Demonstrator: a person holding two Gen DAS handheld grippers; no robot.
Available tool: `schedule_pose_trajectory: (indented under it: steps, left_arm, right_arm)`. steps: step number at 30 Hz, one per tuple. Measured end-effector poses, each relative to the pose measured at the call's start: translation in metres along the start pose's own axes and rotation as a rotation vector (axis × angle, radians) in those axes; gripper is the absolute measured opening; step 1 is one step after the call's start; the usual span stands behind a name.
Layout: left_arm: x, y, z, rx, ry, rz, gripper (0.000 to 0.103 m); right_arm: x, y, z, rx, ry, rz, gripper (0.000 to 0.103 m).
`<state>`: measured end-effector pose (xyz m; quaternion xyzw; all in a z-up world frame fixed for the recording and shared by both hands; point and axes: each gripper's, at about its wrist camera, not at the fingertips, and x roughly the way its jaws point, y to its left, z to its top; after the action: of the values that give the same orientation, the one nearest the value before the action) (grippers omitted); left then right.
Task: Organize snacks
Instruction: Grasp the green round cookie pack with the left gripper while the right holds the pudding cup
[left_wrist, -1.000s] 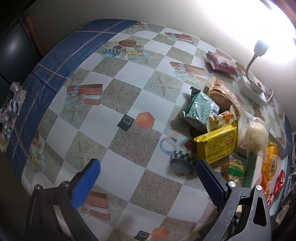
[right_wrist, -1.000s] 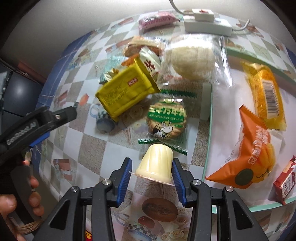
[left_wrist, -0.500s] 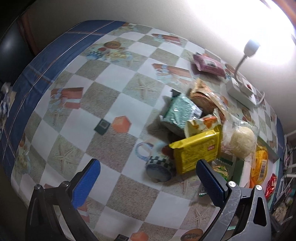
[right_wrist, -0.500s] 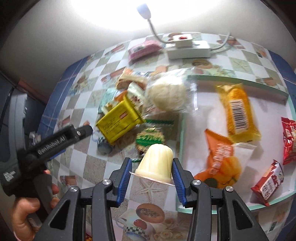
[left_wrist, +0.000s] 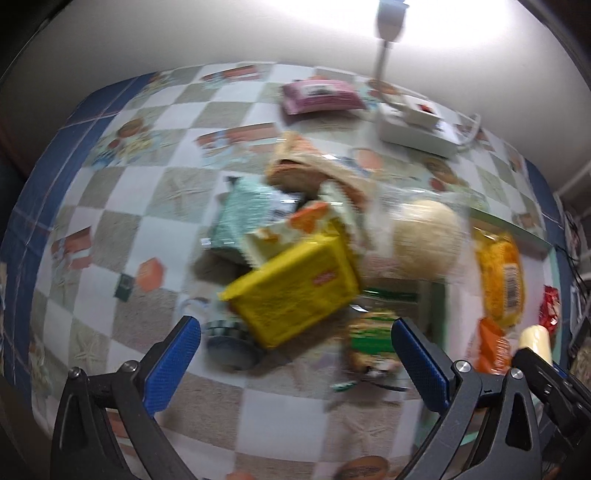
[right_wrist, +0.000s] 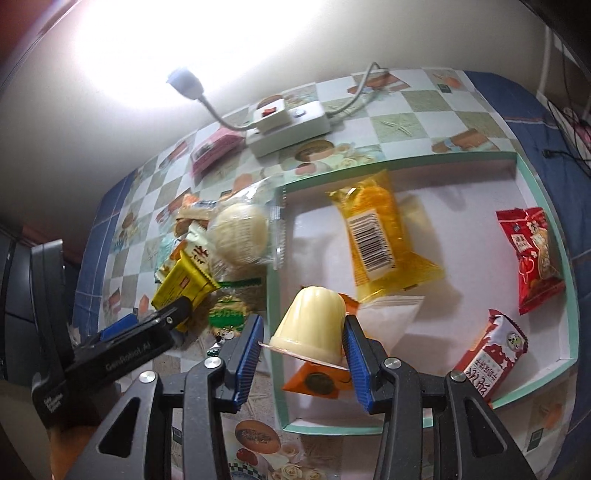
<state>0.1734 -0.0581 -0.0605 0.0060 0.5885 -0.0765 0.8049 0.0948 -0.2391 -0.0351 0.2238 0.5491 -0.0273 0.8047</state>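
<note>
The right tool gripped a pudding cup above the tray; the left tool hung wide open, empty.

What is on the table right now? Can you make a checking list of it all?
Surface: checkered tablecloth with starfish pictures.
Job's things: green-rimmed tray holds an orange packet, a red bag and a red-and-white bar; yellow packet and wrapped bun lie in a pile beside it.
Clutter: pink packet.
Tongs: right tongs shut on a jelly cup above the tray; left tongs open, empty.
Cables: power strip with cord and gooseneck lamp.
Surroundings: white wall.
</note>
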Motion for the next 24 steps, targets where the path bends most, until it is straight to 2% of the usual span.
schedule_pose_trajectory:
  steps: [9, 12, 16, 18, 21, 24]
  left_arm:
    - [0.010, -0.042, -0.007, 0.089, 0.023, -0.033, 0.101]
    - [0.016, -0.046, -0.009, 0.088, 0.045, -0.051, 0.085]
    - [0.028, -0.046, -0.013, 0.072, 0.085, -0.070, 0.083]
    - [0.030, -0.048, -0.014, 0.071, 0.087, -0.059, 0.076]
    - [0.036, -0.049, -0.016, 0.064, 0.106, -0.048, 0.073]
    - [0.042, -0.049, -0.018, 0.061, 0.119, -0.045, 0.063]
  right_arm:
    - [-0.006, -0.019, 0.003, 0.053, -0.014, -0.006, 0.047]
    - [-0.006, -0.023, 0.003, 0.068, -0.016, 0.002, 0.047]
    - [-0.007, -0.026, 0.004, 0.079, -0.020, 0.006, 0.047]
    - [-0.007, -0.027, 0.004, 0.080, -0.020, 0.008, 0.047]
    - [-0.006, -0.028, 0.004, 0.084, -0.018, 0.011, 0.047]
    - [-0.006, -0.029, 0.003, 0.088, -0.018, 0.010, 0.047]
